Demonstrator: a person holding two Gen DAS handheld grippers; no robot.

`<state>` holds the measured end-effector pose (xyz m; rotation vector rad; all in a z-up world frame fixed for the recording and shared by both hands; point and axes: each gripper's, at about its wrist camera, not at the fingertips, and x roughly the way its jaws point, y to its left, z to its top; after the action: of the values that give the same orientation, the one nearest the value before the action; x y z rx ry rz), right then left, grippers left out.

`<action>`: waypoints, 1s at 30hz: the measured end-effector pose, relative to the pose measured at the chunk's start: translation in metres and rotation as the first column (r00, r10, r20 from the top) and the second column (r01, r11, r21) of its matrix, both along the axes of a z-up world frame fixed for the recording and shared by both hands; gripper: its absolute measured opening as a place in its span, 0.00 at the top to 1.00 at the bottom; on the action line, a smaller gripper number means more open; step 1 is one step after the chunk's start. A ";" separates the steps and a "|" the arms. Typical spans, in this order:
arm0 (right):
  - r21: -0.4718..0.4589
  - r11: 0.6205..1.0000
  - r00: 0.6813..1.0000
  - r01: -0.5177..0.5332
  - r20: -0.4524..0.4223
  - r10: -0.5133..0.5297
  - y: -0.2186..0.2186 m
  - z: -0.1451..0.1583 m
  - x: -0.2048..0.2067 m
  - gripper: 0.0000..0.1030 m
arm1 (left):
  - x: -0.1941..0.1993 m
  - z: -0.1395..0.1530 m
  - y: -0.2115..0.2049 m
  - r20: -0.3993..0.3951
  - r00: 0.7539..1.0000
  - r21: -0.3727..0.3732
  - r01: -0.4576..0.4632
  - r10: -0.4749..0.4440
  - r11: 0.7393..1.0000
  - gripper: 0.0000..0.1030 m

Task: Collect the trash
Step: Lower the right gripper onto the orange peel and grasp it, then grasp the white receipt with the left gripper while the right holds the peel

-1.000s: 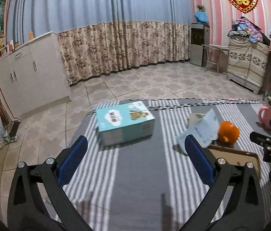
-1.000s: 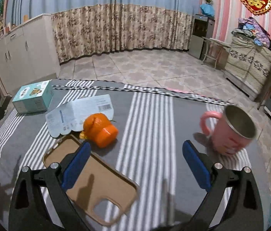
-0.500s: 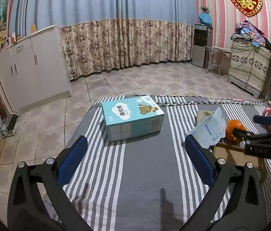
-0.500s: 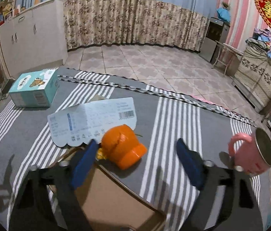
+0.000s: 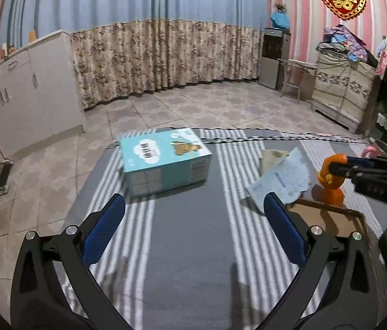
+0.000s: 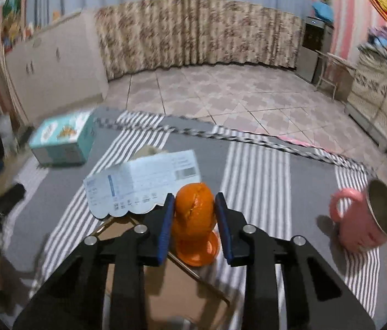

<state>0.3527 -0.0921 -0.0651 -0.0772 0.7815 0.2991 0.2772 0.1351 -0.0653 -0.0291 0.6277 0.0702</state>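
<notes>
Closing on the orange peel (image 6: pixel 194 214), my right fingers (image 6: pixel 193 225) have just drawn in from wide, and their blue pads now sit against either side of it. The peel is a crumpled piece of orange rind, pinched at its upper part, while a flatter flap (image 6: pixel 199 250) of it hangs or lies below over the edge of a brown phone case (image 6: pixel 171 288). Whether that lower flap has left the case I cannot tell. From my left wrist view the same peel (image 5: pixel 331 176) shows at the right, with my right fingers (image 5: pixel 339 168) reaching in across it from the side. A pale printed paper slip (image 6: pixel 144 184) lies just beyond the peel, its scalloped edge near my left-hand pad, and a small beige scrap (image 5: pixel 271 156) peeks out from behind it. My left fingers (image 5: pixel 193 231) stand wide apart with nothing between them, held above a bare stretch of the grey and white striped cloth (image 5: pixel 188 233) that covers the bench. A teal tissue box (image 5: pixel 166 163) sits on that cloth well ahead of them, near the far left corner. A pink mug (image 6: pixel 364 220) with a metal inside leans at the right end of the bench, well apart from the peel. Past the bench I see tiled floor (image 5: pixel 193 104), a flowered curtain (image 5: pixel 166 52) and a white cabinet (image 5: pixel 31 93).
</notes>
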 end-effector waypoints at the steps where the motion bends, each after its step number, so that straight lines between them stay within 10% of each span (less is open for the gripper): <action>1: 0.023 1.000 1.000 0.011 0.003 -0.011 -0.009 0.003 -0.003 0.70 | 0.000 0.002 -0.003 0.002 1.000 -0.005 0.010 -0.010 1.000 0.05; 18: 0.096 0.976 0.980 0.196 0.013 -0.198 -0.148 0.007 -0.060 0.70 | 0.070 -0.011 -0.088 -0.092 0.965 -0.022 0.245 -0.246 0.969 0.08; 30: 0.101 0.960 0.965 0.260 0.006 -0.262 -0.194 0.002 -0.079 0.70 | 0.091 -0.028 -0.095 -0.189 0.942 -0.021 0.280 -0.279 0.960 0.50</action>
<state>0.2742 -0.2857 -0.0631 0.1170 0.7472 0.0856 0.3677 0.0403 -0.0934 0.0736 0.8176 -0.2029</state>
